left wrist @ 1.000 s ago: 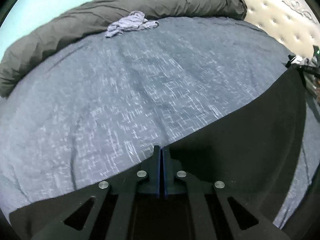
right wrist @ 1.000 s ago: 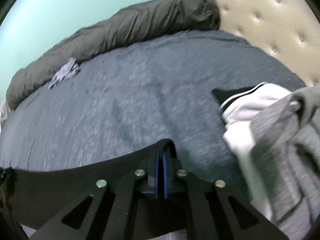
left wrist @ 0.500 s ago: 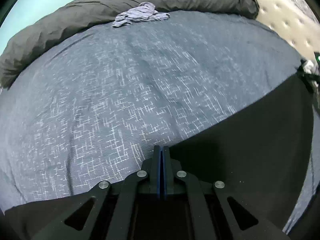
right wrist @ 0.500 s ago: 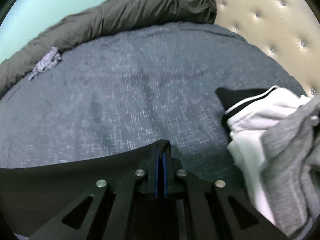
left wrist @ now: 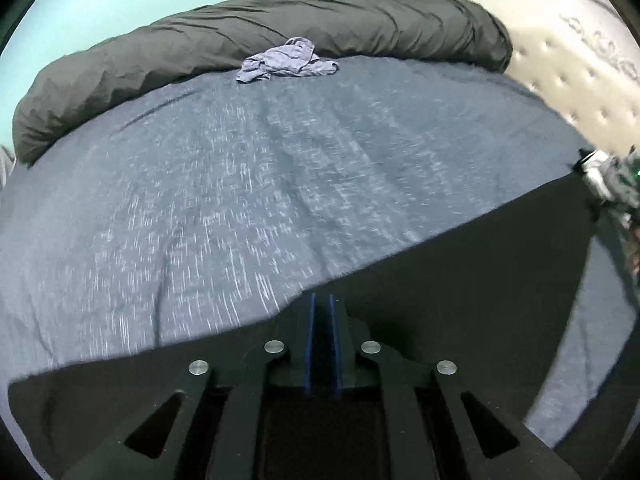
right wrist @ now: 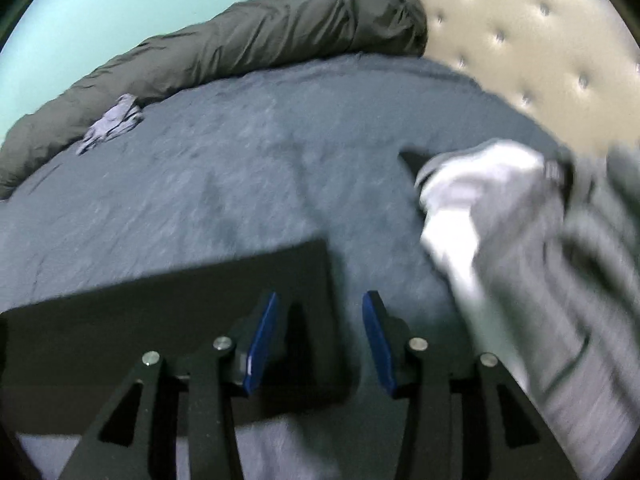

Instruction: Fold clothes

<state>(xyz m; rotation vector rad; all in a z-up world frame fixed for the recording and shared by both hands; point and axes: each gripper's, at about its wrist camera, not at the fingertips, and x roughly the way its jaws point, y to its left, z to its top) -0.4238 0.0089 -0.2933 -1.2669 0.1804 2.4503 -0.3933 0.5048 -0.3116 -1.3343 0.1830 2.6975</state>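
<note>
Right gripper released black garment, now beside its fingers.

A wide bed fills both views, covered by a blue-grey heathered sheet with faint creases. Along its far edge, from nine to one o'clock, lies a long rolled dark grey duvet. Behind it rises a plain turquoise wall, evenly and softly lit. At two o'clock stands a cream button-tufted headboard, meeting the duvet's end, with carved trim along its top
</note>
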